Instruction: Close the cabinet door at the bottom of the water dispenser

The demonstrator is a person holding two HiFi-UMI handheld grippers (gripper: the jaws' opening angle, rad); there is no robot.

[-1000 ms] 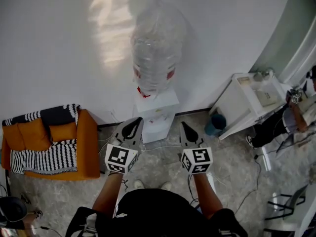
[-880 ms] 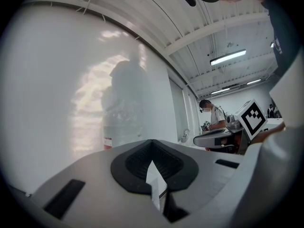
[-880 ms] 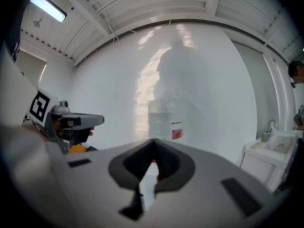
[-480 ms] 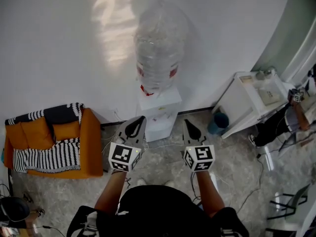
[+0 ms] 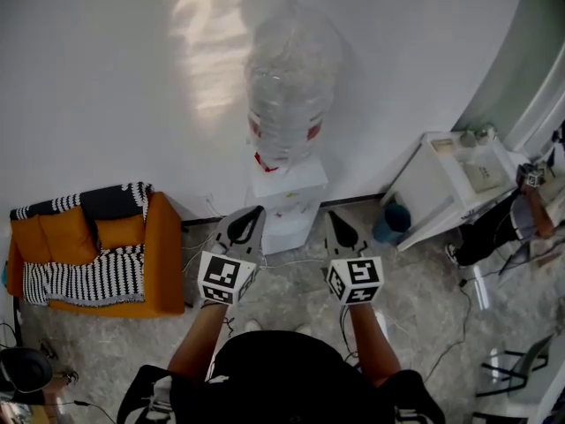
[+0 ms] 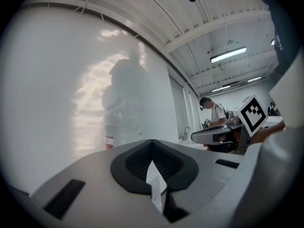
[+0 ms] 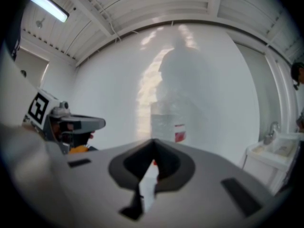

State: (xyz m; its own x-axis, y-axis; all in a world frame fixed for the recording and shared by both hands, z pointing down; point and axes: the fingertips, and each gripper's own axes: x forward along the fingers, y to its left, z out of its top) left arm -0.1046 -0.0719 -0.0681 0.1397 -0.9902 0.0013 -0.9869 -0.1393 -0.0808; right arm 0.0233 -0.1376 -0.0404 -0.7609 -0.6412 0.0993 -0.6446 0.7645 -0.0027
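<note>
A white water dispenser (image 5: 286,194) stands against the wall with a large clear bottle (image 5: 289,87) on top. Seen from above, its lower cabinet door is hidden. My left gripper (image 5: 250,213) and right gripper (image 5: 332,219) are held side by side in front of the dispenser, both pointing at it and apart from it. Each is shut with nothing between the jaws. In the left gripper view the bottle (image 6: 121,122) rises beyond the shut left gripper (image 6: 152,146). In the right gripper view the bottle (image 7: 169,120) stands past the shut right gripper (image 7: 153,145).
An orange sofa (image 5: 157,254) with a black-and-white blanket stands to the left. To the right are a white sink unit (image 5: 441,184), a blue bin (image 5: 388,223) and a seated person (image 5: 494,228). Cables (image 5: 282,263) lie on the stone floor. A chair (image 5: 508,369) is at the lower right.
The head view has shifted slightly, so the dispenser sits a little further right. Both grippers stay shut at nearly the same spot.
</note>
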